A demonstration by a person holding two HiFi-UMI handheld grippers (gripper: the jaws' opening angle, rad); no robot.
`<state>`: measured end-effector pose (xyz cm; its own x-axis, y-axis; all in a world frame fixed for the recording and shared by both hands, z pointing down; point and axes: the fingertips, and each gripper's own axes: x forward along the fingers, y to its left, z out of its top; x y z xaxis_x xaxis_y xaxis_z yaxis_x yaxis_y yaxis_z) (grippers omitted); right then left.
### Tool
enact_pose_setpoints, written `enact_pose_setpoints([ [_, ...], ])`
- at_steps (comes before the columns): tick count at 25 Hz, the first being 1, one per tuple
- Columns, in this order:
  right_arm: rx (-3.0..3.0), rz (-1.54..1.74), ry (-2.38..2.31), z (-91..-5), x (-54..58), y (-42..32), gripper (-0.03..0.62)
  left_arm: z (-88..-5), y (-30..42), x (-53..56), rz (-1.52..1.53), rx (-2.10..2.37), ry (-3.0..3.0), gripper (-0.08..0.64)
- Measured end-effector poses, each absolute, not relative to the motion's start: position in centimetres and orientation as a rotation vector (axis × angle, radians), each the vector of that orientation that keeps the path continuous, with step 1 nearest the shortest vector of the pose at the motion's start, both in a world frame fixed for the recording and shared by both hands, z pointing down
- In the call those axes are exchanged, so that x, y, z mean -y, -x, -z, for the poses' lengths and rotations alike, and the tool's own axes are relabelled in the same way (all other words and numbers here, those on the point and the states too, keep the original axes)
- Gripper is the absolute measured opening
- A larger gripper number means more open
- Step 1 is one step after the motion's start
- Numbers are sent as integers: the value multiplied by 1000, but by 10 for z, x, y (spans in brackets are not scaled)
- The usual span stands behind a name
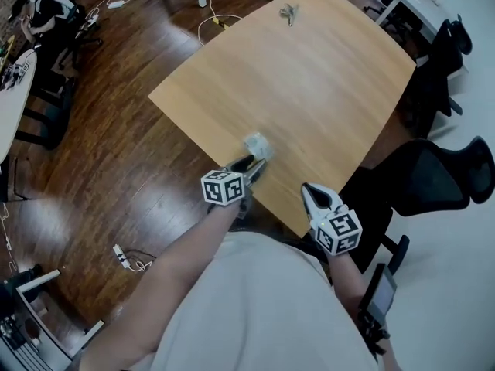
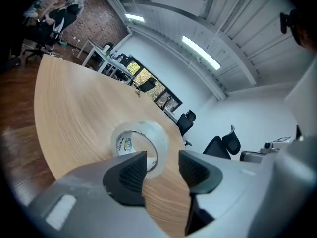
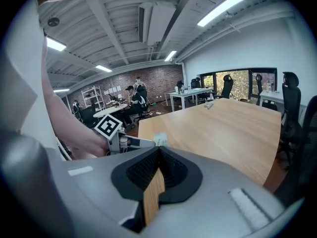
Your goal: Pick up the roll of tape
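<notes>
The roll of clear tape [image 1: 257, 145] stands on its edge on the light wooden table [image 1: 309, 83], close to the near corner. My left gripper [image 1: 251, 166] points at it from just behind. In the left gripper view the roll [image 2: 148, 132] sits right beyond the open jaws [image 2: 162, 165]; its lower part is hidden behind the left pad, and nothing is pressed between the pads. My right gripper [image 1: 311, 192] hovers at the table's near edge to the right, with its pads [image 3: 158, 150] together and nothing in them. The right gripper view also catches the roll [image 3: 159, 139] and the left gripper [image 3: 119, 133].
A bunch of keys [image 1: 288, 12] lies at the table's far end. Black office chairs [image 1: 433, 172] stand at the right side, and dark wooden floor [image 1: 116, 153] lies to the left. More desks and seated people are at the far left.
</notes>
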<state>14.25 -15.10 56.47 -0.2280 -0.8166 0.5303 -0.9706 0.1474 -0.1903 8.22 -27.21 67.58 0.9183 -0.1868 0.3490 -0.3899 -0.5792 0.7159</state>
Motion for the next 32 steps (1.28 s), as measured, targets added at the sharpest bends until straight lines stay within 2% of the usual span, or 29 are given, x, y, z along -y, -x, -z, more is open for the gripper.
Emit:
enact_pose_setpoints([
  [3, 2095, -744, -1766, -567, 146, -146, 6, -679, -92, 279, -297, 376, -2178, 229],
  [8, 2029, -782, -1842, -569, 135, -151, 6, -687, -105, 290, -316, 347, -2149, 221],
  [11, 1999, -793, -1880, -570, 131, -153, 6, -687, -112, 292, -351, 320, -2179, 191],
  [13, 1982, -795, -1900, -571, 128, -156, 6, -687, -118, 294, -360, 319, -2198, 141],
  [17, 1951, -808, -1938, -571, 121, -158, 6, -685, -127, 291, -344, 289, -2202, 112],
  [32, 1912, -807, -2017, -570, 109, -154, 6, -669, -116, 281, -381, 182, -2298, 94],
])
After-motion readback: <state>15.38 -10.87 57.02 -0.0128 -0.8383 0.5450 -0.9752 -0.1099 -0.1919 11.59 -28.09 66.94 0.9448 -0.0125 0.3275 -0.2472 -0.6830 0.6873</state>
